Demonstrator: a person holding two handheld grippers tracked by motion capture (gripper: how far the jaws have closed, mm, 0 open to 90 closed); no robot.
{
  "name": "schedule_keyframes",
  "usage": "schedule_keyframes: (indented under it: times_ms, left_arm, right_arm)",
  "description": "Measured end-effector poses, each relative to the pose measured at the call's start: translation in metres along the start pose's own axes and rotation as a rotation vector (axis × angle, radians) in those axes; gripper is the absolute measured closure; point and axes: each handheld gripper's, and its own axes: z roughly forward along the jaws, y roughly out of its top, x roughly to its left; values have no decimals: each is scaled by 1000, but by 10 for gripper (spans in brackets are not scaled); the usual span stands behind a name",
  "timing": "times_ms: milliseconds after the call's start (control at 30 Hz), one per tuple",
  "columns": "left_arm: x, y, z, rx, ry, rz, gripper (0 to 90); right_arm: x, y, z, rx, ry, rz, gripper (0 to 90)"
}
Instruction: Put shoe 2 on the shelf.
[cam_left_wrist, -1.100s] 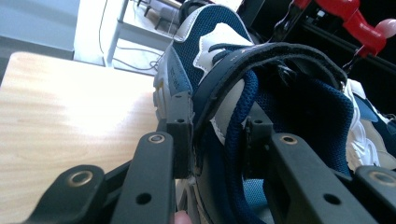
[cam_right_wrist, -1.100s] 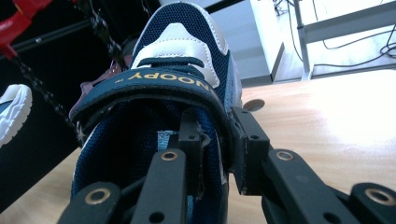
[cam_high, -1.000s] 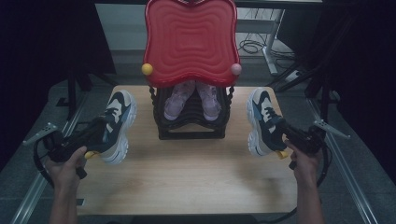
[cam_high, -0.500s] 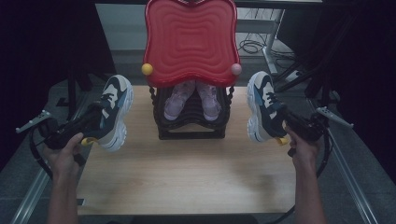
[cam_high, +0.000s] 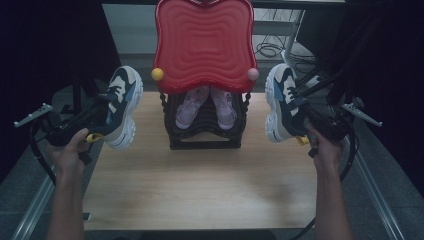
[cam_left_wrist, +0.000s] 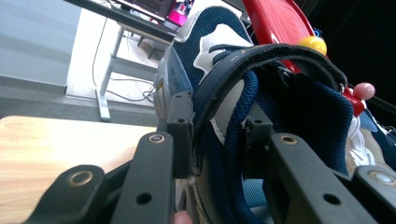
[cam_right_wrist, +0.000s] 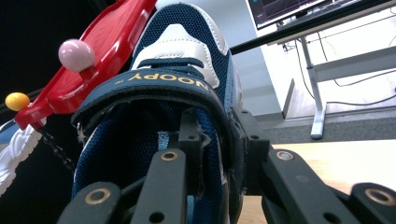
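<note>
- Against the earlier high views, we see both navy-and-white chunky-soled sneakers, the left sneaker (cam_high: 121, 106) and the right sneaker (cam_high: 283, 102), clear of the pale wooden tabletop (cam_high: 200, 185) and higher than they were; each hangs in the air beside the black tiered shoe rack (cam_high: 205, 127) with its red wavy plastic top (cam_high: 204, 42).
- We read this as the lift stage of stowing the pair: both shoes are now about level with the red top and flank it, so we judge the next move is inward onto the rack, where a small pink pair of shoes (cam_high: 205, 105) already fills the lower shelf.
- Our left gripper (cam_high: 97, 120) has its jaws part closed and clamped on the left sneaker's collar wall, one pad outside and one inside the opening, as the left gripper view shows (cam_left_wrist: 212, 140).
- Our right gripper (cam_high: 305, 122) pinches the right sneaker's collar edge the same way, partly closed, just under the "NOOPY" strap (cam_right_wrist: 163, 80).
- Both forearms reach forward from the near edge, spread wide; each gripper angles inward and upward, toes pointing away from us.
</note>
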Motion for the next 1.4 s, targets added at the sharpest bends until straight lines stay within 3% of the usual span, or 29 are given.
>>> schedule_keyframes:
  times_ms: [367, 767, 1100, 1400]
  left_arm:
    - [-8, 24, 11, -23, -20, 9, 711]
    - [-23, 60, 22, -65, -44, 27, 712]
    - [-35, 89, 33, -89, -70, 31, 712]
    - [-52, 112, 51, -98, -97, 24, 712]
  right_arm:
    - [9, 23, 4, -31, 18, -16, 758]
    - [18, 67, 9, -69, 49, -25, 758]
    - [40, 103, 23, -67, 83, -45, 757]
    - [60, 127, 38, -72, 112, -32, 757]
